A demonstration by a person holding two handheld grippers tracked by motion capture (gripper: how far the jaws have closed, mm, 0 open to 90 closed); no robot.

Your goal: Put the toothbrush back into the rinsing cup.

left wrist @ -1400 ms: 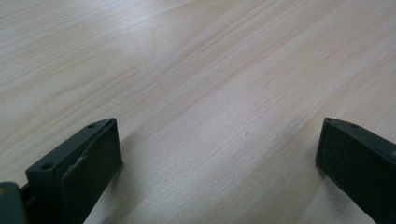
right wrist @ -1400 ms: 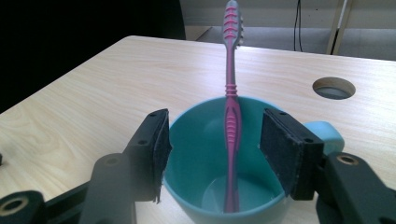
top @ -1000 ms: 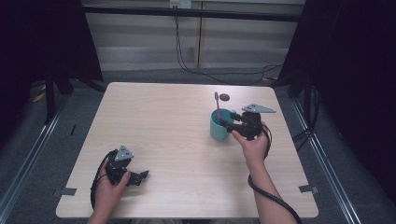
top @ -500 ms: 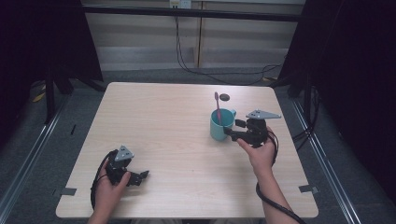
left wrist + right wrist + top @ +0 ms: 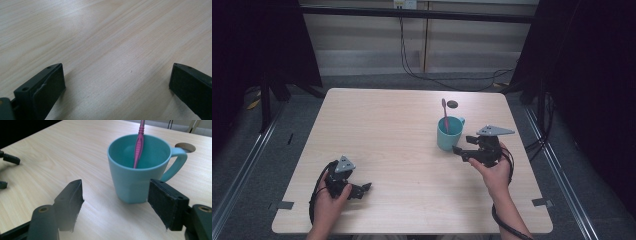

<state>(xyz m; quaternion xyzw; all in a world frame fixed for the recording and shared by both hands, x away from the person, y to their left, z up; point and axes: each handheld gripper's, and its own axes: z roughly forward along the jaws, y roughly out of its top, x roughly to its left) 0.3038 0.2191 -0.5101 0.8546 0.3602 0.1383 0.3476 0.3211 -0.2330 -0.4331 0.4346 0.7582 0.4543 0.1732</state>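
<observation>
Mug with the toothbrush stands upright just ahead of my right tongs, whose jaws have just been opening, empty. Left tongs rest wide on the counter, idle.

Teal mug, pink toothbrush, pale woodgrain table.

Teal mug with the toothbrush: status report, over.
Right hand-held gripper open, jaws just been opening, nothing between them. Teal mug upright, pink toothbrush inside. Left hand-held gripper open over bare table.
</observation>
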